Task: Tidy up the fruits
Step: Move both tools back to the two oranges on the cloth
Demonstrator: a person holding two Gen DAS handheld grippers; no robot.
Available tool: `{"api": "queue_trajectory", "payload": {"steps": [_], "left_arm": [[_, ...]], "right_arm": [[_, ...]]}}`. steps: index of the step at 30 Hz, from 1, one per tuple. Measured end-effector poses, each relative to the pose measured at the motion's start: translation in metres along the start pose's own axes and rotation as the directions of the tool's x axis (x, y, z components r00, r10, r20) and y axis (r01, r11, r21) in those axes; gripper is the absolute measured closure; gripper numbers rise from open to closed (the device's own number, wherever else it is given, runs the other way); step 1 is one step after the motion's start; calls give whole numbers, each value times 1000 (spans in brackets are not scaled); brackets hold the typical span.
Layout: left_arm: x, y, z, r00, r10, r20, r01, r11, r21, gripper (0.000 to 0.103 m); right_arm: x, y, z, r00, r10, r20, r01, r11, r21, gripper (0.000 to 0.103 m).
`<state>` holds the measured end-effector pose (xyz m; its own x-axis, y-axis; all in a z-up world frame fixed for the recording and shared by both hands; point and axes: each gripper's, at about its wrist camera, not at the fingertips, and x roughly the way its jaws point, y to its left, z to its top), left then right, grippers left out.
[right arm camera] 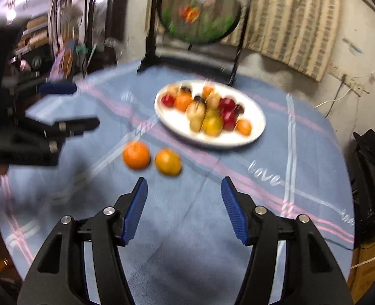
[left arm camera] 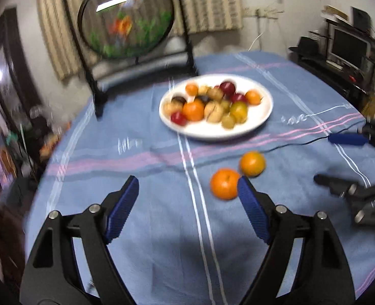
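Note:
Two oranges lie loose on the blue striped cloth in front of a white plate (left arm camera: 261, 117) (right arm camera: 177, 124) piled with several small fruits: oranges, red ones and yellow-brown ones. The deeper orange one (left arm camera: 225, 183) (right arm camera: 136, 155) sits just beyond the right fingertip of my left gripper (left arm camera: 187, 180), which is open and empty. The paler orange (left arm camera: 252, 163) (right arm camera: 167, 161) rests beside it. My right gripper (right arm camera: 184, 180) is open with nothing between its fingers, just short of both oranges. Each gripper shows at the edge of the other's view: the right gripper (left arm camera: 339, 161) and the left gripper (right arm camera: 73, 105).
A round painted panel on a black stand (left arm camera: 126, 17) (right arm camera: 200, 12) stands at the table's far edge behind the plate. A thin dark cable (left arm camera: 301, 143) runs across the cloth on the right. Shelves and clutter surround the table.

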<state>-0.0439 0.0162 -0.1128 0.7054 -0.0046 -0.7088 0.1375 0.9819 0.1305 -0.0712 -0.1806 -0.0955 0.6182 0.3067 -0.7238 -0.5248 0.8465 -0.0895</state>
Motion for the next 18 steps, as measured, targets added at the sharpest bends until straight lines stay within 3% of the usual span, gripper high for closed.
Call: {"api": "queue_trajectory", "payload": {"steps": [4,11,16,17,18], "left_arm": [[24,13,-5,998,-19,-55,16,998,-56,22],[40,16,-9,996,-26,-80,24,999,-25,22],[46,11,-11,995,-44,-92,43,999,-8,22],[48,9,-11,994,-46,-95,45,999,-6,22],[49,8,-12,994,-48,-98,48,999,-6,22]], "right_arm": [[36,12,4,999,9,-45,-10,1000,-28,42],[97,15,26,993,-18,-118,9,997,-77,42],[115,13,33,991,-8,-133,-3,997,-77,42],[116,12,33,992,-3,-130,-8,997,-80,44],[116,14,33,991,15,-130,-27,996,-87,55]]}}
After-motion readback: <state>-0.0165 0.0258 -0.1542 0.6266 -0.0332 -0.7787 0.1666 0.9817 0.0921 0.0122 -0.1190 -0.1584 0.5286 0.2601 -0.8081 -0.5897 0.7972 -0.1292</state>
